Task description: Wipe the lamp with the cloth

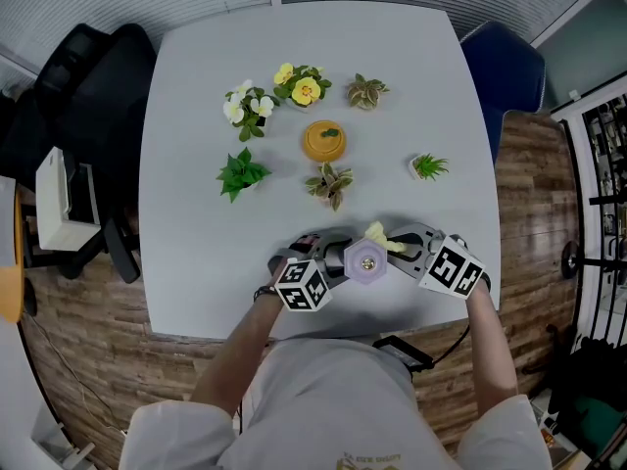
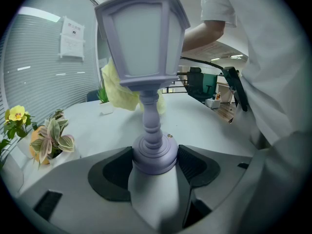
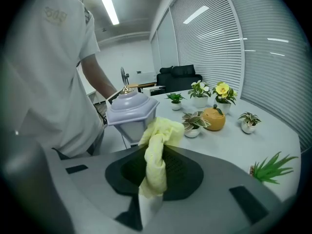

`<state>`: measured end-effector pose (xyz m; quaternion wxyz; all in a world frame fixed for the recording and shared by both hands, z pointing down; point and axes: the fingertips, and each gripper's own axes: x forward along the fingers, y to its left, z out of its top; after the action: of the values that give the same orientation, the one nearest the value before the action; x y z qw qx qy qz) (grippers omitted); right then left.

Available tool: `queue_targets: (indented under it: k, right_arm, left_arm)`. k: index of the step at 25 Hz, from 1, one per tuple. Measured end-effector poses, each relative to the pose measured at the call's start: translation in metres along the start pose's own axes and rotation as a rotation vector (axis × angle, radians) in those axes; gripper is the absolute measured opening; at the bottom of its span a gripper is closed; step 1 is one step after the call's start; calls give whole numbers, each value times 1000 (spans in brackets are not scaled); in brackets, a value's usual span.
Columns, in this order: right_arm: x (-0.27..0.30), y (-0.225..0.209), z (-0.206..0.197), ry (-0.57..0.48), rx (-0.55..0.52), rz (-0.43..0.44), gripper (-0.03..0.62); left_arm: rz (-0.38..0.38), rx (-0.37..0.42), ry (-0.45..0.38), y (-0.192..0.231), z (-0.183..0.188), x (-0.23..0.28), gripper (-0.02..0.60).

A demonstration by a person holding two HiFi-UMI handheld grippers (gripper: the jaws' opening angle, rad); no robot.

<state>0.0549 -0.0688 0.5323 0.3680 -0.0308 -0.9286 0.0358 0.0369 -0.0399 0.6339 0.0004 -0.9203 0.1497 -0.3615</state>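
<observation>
Clamping the round foot of the lavender lantern lamp, the left gripper has both dark pads pressed against the foot's sides, so the turned stem and the six-sided shade rise straight up in front of its camera. In the head view the lamp stands near the front edge of the white table, between the two grippers, its hexagonal cap with a small brass knob facing up. Whether the foot rests on the tabletop cannot be told. The right gripper is clenched on the yellow cloth: a twisted strip runs between its jaws, and the bunched free end sticks out past them, lying against one side of the shade just under the cap. The left gripper view shows this cloth as a yellow bunch behind the lower left edge of the shade. Farther back on the table, well apart from the lamp, small pots surround an orange pot: a white-flowered plant, a yellow-flowered plant, a green plant, two variegated plants and, off to the right, a grassy plant. A blue chair stands at the table's far right corner.
</observation>
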Motion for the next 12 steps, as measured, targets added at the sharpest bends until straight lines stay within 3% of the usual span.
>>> queue_targets:
  k: [5,12]
  right_arm:
    - [-3,4,-3,32,-28,-7,71]
    - [-14,-9,21,-17,-130,-116,71]
  left_arm:
    - [0,0,1,0,0,0,303]
    - [1,2,0,0,1,-1,304]
